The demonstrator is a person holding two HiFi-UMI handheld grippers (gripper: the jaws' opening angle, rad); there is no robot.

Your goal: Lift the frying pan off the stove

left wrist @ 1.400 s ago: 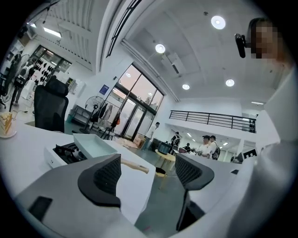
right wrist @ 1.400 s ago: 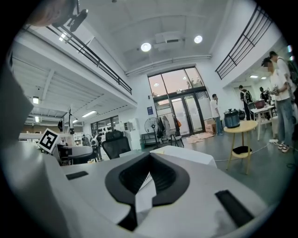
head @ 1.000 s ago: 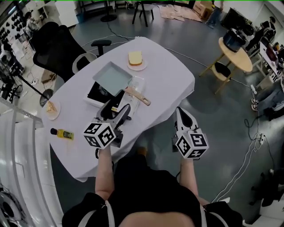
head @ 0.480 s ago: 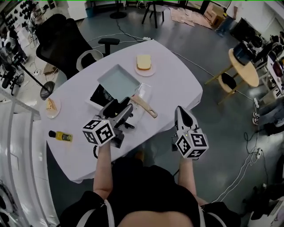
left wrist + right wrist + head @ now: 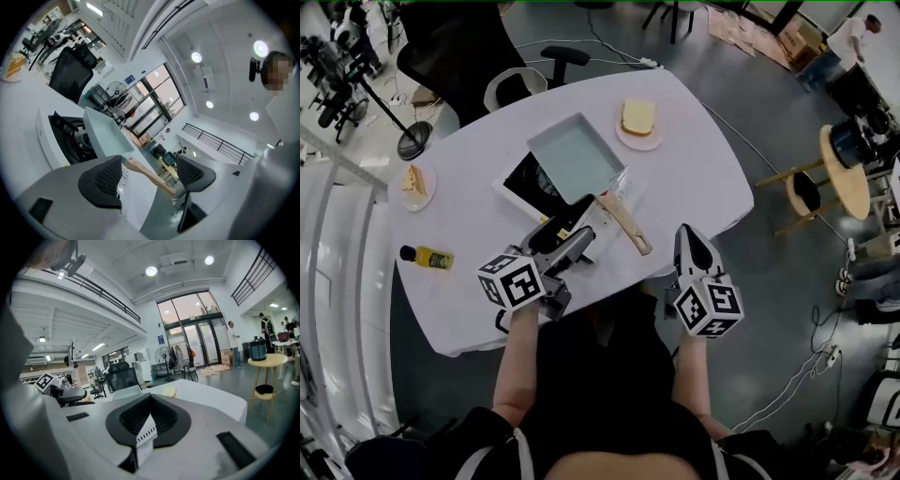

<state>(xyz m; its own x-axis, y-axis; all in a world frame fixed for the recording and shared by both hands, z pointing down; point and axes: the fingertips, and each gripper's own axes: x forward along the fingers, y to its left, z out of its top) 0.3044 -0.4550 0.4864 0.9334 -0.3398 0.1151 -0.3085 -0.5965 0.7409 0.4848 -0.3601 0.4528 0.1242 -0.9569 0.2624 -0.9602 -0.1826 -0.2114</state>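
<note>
- Hovering left gripper (image 5: 574,240), jaws wide apart and empty, beside the wooden handle (image 5: 625,223).
- Hanging right gripper (image 5: 689,246) pressed closed, empty.
- Resting rectangular frying pan (image 5: 575,157) on gas stove (image 5: 521,190), handle toward 5 o'clock.
- Judging it rigid, front-heavy; clamping handle mid-length.

White table (image 5: 698,178) — toast (image 5: 637,115) on plate (image 5: 650,142) at far edge, yellow bottle (image 5: 429,256) lying left — black chair (image 5: 455,52) behind.

Left tool (image 5: 570,234) spread wide; right tool (image 5: 687,239) seemingly closed; forearms extended.
</note>
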